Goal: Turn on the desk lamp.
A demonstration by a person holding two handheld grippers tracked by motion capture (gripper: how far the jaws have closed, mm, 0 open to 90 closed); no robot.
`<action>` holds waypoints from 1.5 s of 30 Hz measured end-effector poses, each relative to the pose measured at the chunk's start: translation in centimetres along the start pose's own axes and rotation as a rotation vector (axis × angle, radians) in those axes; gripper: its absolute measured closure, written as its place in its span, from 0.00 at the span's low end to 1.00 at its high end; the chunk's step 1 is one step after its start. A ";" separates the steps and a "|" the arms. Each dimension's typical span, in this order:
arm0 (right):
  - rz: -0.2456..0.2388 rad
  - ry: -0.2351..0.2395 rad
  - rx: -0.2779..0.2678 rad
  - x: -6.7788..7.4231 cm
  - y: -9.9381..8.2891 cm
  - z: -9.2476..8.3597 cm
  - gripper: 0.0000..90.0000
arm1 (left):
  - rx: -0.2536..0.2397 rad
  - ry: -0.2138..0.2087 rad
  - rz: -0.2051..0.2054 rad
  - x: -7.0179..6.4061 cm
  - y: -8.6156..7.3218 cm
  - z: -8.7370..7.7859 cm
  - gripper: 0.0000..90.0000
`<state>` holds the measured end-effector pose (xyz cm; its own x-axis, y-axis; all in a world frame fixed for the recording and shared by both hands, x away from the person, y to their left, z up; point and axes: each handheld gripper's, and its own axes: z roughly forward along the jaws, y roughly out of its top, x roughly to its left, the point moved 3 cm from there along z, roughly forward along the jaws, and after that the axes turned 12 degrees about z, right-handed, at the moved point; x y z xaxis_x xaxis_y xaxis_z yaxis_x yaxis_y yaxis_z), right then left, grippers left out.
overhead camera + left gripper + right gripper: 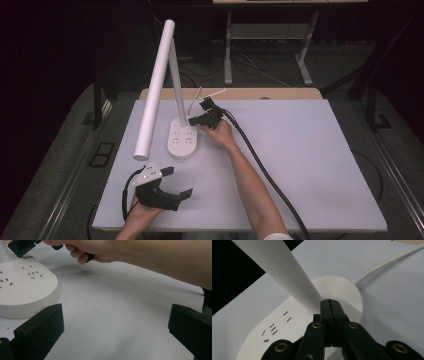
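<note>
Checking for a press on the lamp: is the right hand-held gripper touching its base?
Cannot tell. In the right gripper view the shut right hand-held gripper overlaps the lamp base beside the stem, with no visible contact or gap.

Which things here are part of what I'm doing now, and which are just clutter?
In play:
- white desk lamp with socket base
- right gripper, shut, at the lamp's base
- left gripper, open

Lying about:
- dark cables on the floor
- grey table legs
</note>
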<state>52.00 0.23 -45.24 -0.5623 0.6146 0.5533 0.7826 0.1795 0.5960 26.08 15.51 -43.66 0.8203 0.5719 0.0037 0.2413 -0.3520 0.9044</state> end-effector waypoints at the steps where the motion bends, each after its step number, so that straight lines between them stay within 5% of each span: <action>1: 0.000 0.005 -0.001 0.0 0.0 0.0 0.99 | 0.002 0.000 0.001 0.0 0.0 0.0 0.00; 19: 0.017 0.012 -0.008 0.0 -0.2 -0.1 0.99 | 0.004 0.001 -0.003 0.1 -0.1 0.1 0.00; 31: -0.066 -0.004 -0.005 1.2 0.4 -1.8 0.99 | 0.005 0.005 -0.004 0.3 -0.1 0.0 0.00; 45: -0.173 -0.032 0.002 2.8 0.3 -6.5 0.99 | 0.007 0.008 -0.006 0.3 -0.1 0.1 0.00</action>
<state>48.92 -2.99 -39.69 -0.6799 0.5987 0.4236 0.6754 0.2862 0.6796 26.37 15.62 -43.84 0.8148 0.5797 0.0018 0.2497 -0.3537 0.9014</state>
